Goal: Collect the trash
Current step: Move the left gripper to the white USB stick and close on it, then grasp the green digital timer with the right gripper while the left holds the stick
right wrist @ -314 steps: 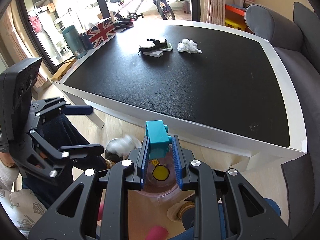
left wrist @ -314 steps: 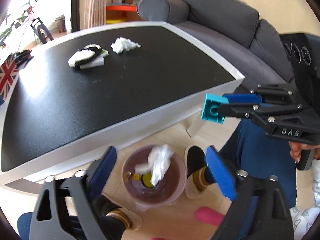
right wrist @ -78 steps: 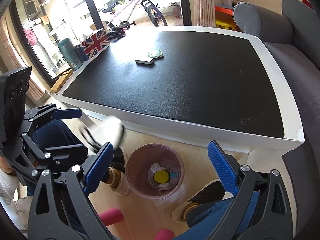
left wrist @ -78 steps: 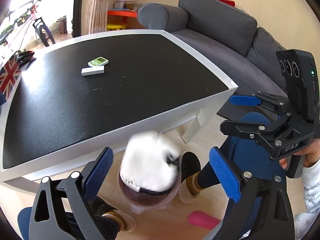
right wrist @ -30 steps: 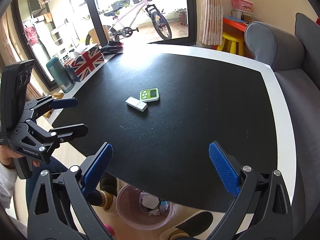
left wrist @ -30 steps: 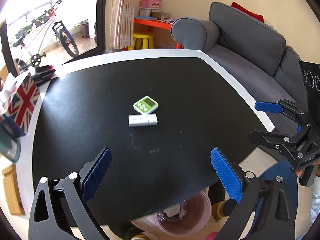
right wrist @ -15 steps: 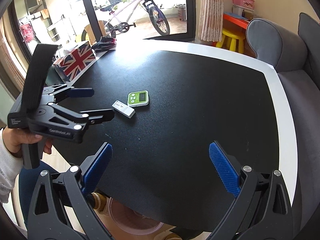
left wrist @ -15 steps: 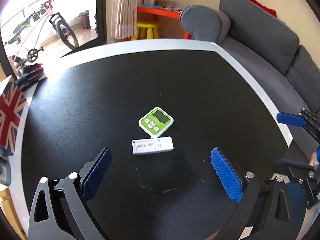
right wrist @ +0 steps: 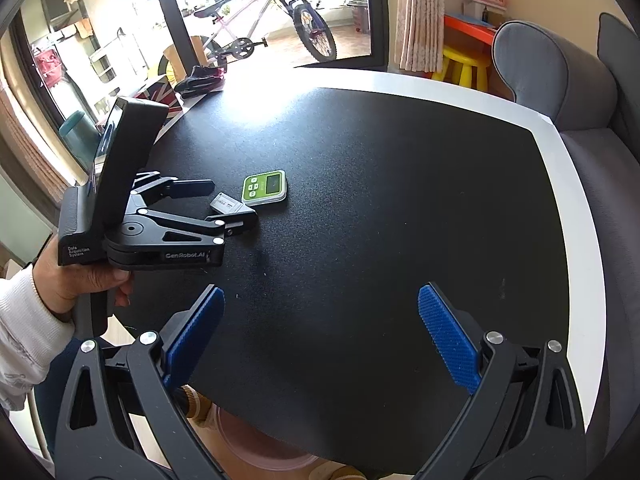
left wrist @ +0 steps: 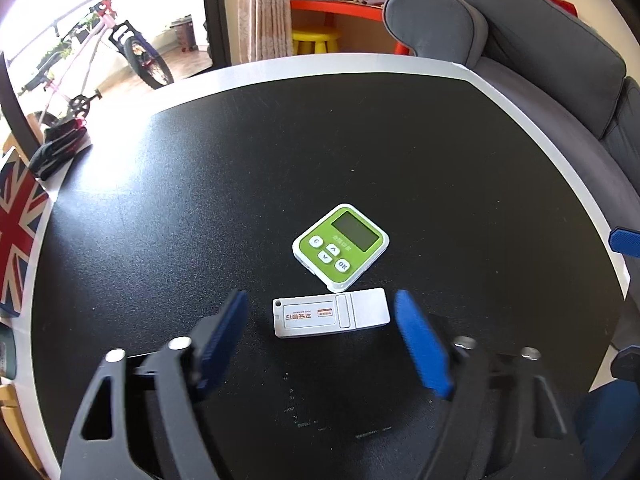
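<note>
A white stick-shaped device [left wrist: 331, 317] lies flat on the black table top, touching a green square timer [left wrist: 341, 247] just beyond it. My left gripper [left wrist: 320, 300] is low over the table with its jaws closing. The stick lies between the blue pads [left wrist: 416, 340], with a gap on each side. The right wrist view shows the same: left gripper [right wrist: 228, 205] straddling the stick [right wrist: 222, 200], with the timer [right wrist: 264, 187] beside it. My right gripper [right wrist: 322, 294] hangs open and empty over the near part of the table. The pink bin [right wrist: 264, 456] peeks out below the table edge.
The table has a white rim [left wrist: 360, 64]. A Union Jack box [left wrist: 16, 236] and a dark bundle [left wrist: 56, 148] sit at its left edge, a teal cup [right wrist: 78, 128] beyond. A grey sofa [left wrist: 540, 52] runs along the right. A bicycle stands outside the door.
My left gripper has come forward and down over the white stick, and its jaws have narrowed around it. The right gripper has shifted a little forward, still open.
</note>
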Tool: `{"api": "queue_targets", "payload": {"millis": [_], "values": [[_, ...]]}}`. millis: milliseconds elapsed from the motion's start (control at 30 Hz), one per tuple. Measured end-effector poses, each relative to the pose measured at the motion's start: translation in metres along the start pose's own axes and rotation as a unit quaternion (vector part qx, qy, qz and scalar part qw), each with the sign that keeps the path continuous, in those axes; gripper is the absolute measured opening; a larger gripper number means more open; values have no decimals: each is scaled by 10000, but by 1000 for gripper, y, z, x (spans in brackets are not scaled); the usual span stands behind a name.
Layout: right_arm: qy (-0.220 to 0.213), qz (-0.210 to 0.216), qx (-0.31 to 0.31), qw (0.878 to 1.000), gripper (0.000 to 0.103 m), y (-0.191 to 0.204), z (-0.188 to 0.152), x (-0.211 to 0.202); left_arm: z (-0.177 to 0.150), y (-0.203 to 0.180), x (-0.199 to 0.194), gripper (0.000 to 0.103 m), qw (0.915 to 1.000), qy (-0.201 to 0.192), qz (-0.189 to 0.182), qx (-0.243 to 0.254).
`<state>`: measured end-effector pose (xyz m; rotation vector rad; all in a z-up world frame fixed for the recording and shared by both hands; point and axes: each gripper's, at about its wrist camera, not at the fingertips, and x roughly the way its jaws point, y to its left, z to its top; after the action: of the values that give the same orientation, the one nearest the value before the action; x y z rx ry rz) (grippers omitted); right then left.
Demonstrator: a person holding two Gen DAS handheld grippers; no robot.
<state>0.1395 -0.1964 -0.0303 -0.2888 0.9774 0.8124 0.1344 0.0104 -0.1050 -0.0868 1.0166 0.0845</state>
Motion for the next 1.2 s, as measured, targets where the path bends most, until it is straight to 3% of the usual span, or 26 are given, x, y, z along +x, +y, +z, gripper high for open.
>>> {"api": "queue_targets", "payload": {"millis": [33,333,633,1200], "values": [[0,3,-2,10000,96,0,0,0,1,0,1,58,10000,0,10,12],[-9,9,-24,10000,96,2,2,1,-2,0,-6,58,10000,-64,-19,48],[18,77,-145,9999,96,14,23,15,-3,20,-37,58,9997,-225,14,1],[431,-68,-492,9978,96,49,84,87,-25,68,-65,58,9991,-331,41,-260]]}}
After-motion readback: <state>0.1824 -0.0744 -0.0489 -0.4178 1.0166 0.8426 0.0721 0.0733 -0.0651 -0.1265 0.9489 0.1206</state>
